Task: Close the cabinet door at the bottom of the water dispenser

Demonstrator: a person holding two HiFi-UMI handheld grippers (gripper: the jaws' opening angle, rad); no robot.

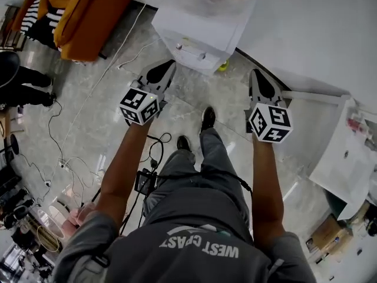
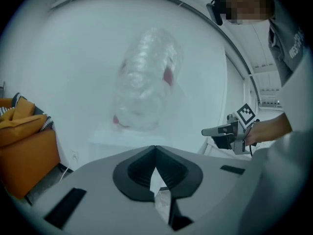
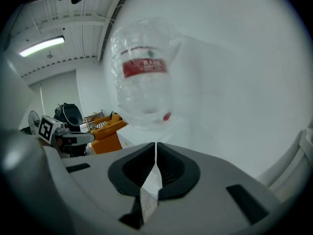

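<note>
The left gripper point(image 1: 165, 69) is fully closed and empty. In its own view the two dark pads meet along a single seam with nothing pinched between them. The right gripper point(image 1: 258, 80) is the same, jaws together and holding nothing. The person holds the two side by side at about the same height, one on each side of the shoes point(image 1: 207, 118). Both point toward the water dispenser point(image 1: 203, 31) at the far centre of the scene and touch nothing. This looks like a neutral carrying pose rather than a reach. Closed jaws would also suit nudging a door with the tips, since that needs no grip.

The water dispenser stands against the white wall with a clear bottle point(image 3: 144, 72) upended on top. Both gripper views look toward the bottle rather than the base, so the tools seem to be well above the cabinet. The cabinet door at the bottom shows in no view, because the head camera looks down on the dispenser's top, which hides the lower front. Whether the door is shut or ajar cannot be told.

An orange armchair point(image 1: 88, 16) sits at the far left, and loose cables point(image 1: 59, 152) trail over the floor at the near left, clear of the dispenser.
</note>
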